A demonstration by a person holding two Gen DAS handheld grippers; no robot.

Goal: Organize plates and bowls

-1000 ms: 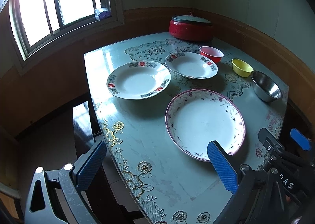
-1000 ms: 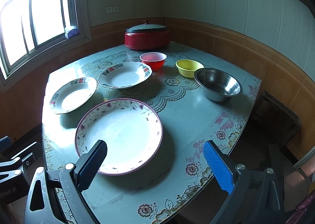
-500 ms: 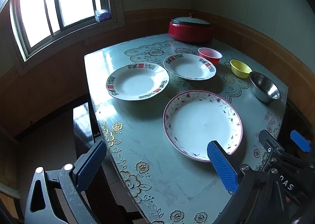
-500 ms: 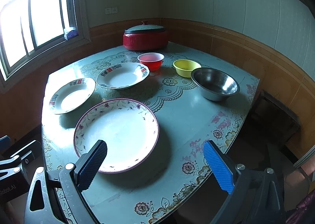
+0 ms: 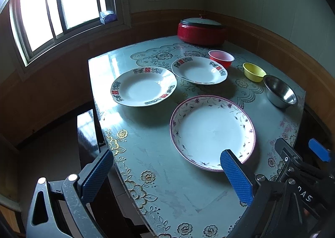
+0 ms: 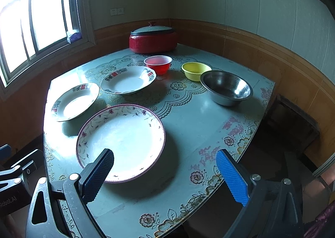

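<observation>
Both grippers have drawn back a little from the table (image 5: 159, 175) | left gripper (image 5: 167, 175) and right gripper (image 6: 165, 173) spread wide, holding nothing | large floral plate (image 6: 121, 139) lies flat, round, pink-rimmed, nearest them | two red-marked plates (image 5: 144, 87) (image 5: 199, 70) beyond it | steel bowl (image 6: 226, 89), yellow bowl (image 6: 195, 70), red bowl (image 6: 158, 64) upright, right of it.

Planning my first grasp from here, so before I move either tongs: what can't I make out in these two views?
- Large floral plate: near rim hidden behind a tong finger in both wrist views.
- Red pot: contents hidden under its lid.
- Red-pattern plates: rim characters too small to read.
- Table: near edge cut off by the tongs and the frame bottom.
- Steel bowl, yellow bowl: undersides unseen.
</observation>
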